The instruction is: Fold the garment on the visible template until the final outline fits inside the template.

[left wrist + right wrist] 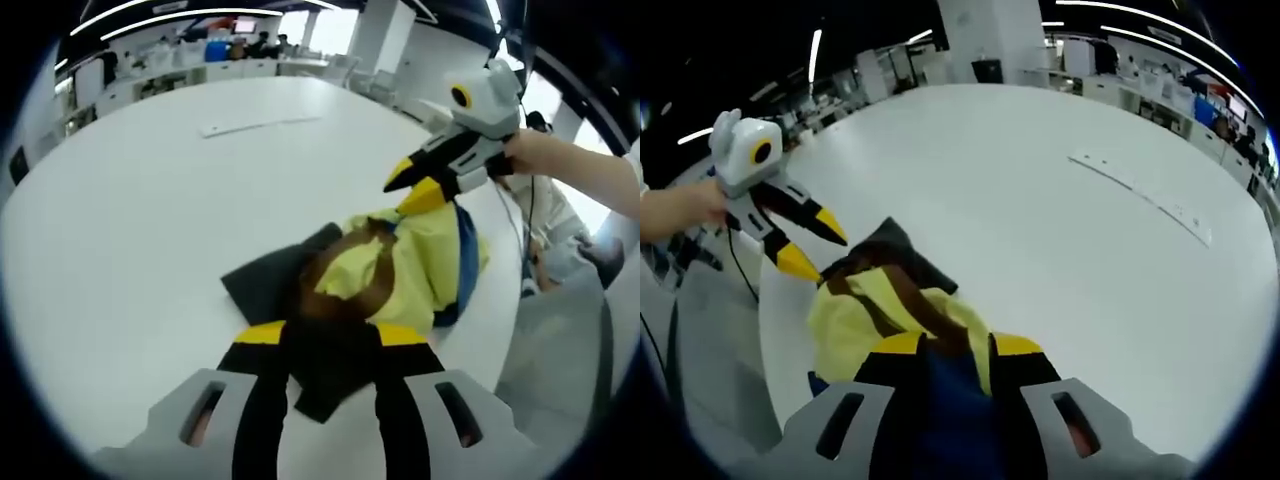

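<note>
Reaching in from the far side in the left gripper view, the right gripper (418, 187) was held by a person's hand (533, 152) on an outstretched forearm, its yellow-tipped jaws spread and angled down, the lower tip touching the far edge of the garment (400, 265). The garment, a crumpled piece in yellow, brown, dark grey and blue, lay bunched on the round white table (150, 200) near its edge. In that same view the left gripper (332, 340) rose from the bottom with its black, yellow-banded jaws apart and dark fabric lying between them; I could not tell whether they pinched it. In the right gripper view the right gripper (952, 352) showed blue and brown cloth between its own jaws, and the grip again could not be judged. There the left gripper (812, 243) came in held by a hand (685, 208), jaws spread, tips just beside the garment's dark corner. A flat white strip (1145, 195) lay well apart across the table; any markings on it were too small to read.
</note>
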